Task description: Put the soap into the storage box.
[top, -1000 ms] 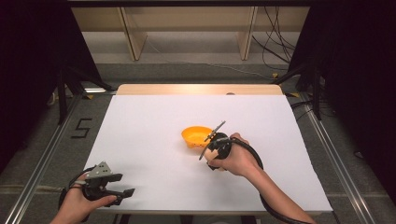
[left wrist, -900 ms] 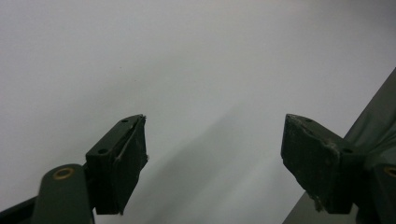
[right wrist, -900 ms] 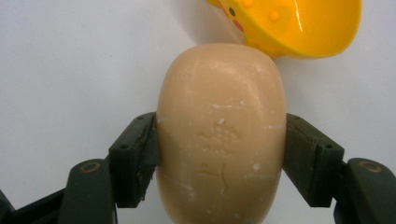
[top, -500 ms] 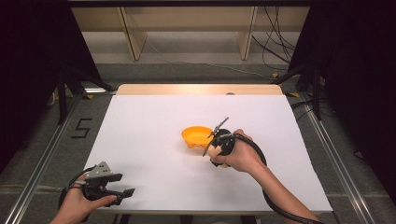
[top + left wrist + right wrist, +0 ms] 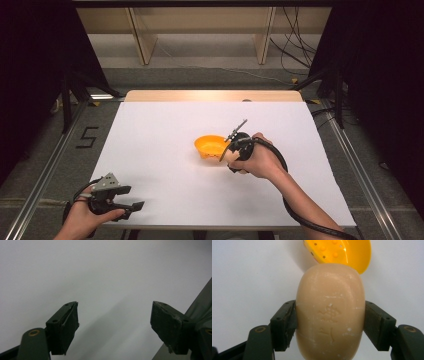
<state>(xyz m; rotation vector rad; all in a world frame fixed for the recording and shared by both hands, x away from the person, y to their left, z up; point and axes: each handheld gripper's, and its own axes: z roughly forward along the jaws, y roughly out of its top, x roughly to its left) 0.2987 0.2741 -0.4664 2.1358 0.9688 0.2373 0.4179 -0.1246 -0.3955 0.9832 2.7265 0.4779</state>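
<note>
On the left, our left claw (image 5: 131, 205) rests near the front edge of the white table (image 5: 150, 135), well apart from the work. In the left gripper view its 2 jaws stand wide apart with nothing between them, only bare tabletop ahead.

Moving right, the orange soap dish (image 5: 210, 146) sits near the middle of the table, just ahead of our right claw (image 5: 231, 154). In the right gripper view that claw (image 5: 329, 322) is closed about halfway onto a tan bar of soap (image 5: 330, 312), 1 jaw pressed flat against each long side. The bar stands on end between the jaws, its stamped face toward the camera, and its far end overlaps the near rim of the dish (image 5: 352, 252).

We judge the step in hand to be setting the soap into the dish. To do it well, we carry the bar forward until it is over the studded floor of the dish, not the rim, lower it until it is borne from below, then spread the jaws slowly. Soap is slick, so we keep the squeeze even and avoid tilting.
</note>
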